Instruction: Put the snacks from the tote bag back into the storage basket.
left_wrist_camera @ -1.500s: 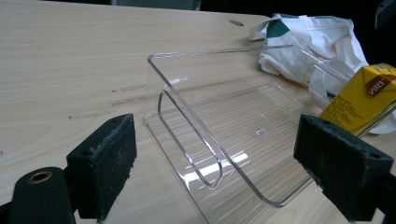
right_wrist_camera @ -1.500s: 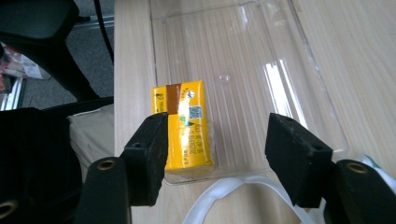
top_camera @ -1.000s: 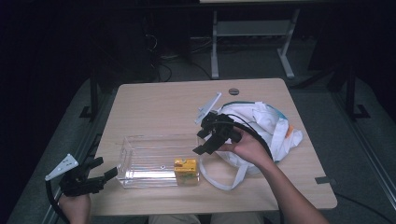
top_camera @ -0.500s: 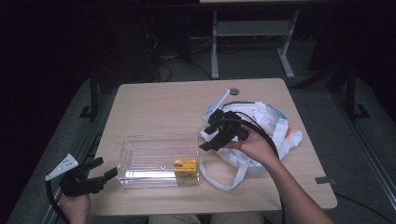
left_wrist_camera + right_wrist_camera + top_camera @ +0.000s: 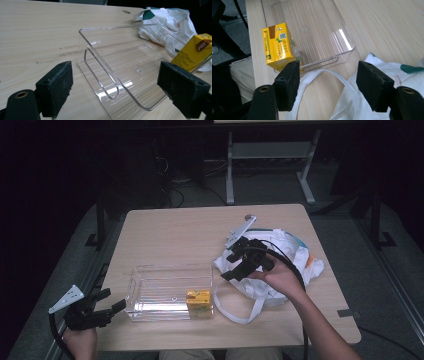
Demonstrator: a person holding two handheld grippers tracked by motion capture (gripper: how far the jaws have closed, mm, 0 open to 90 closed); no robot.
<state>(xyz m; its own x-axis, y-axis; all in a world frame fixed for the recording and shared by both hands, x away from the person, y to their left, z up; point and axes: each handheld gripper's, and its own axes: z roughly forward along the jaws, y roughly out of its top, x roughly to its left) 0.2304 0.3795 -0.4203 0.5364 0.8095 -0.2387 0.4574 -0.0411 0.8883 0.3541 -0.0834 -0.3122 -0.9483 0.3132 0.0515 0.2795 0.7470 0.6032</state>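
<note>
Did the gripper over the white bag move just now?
Yes. The right gripper has drifted a little away from the clear tray, toward the table's far edge and its small hole, above the white bag.

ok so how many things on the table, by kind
clear plastic tray: 1
yellow drink carton: 1
white cloth bag: 1
total: 3

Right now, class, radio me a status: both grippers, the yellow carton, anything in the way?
Left gripper open, at clear tray end. Right gripper open above white bag. Yellow carton in tray corner. Bag strap lies beside tray.
</note>
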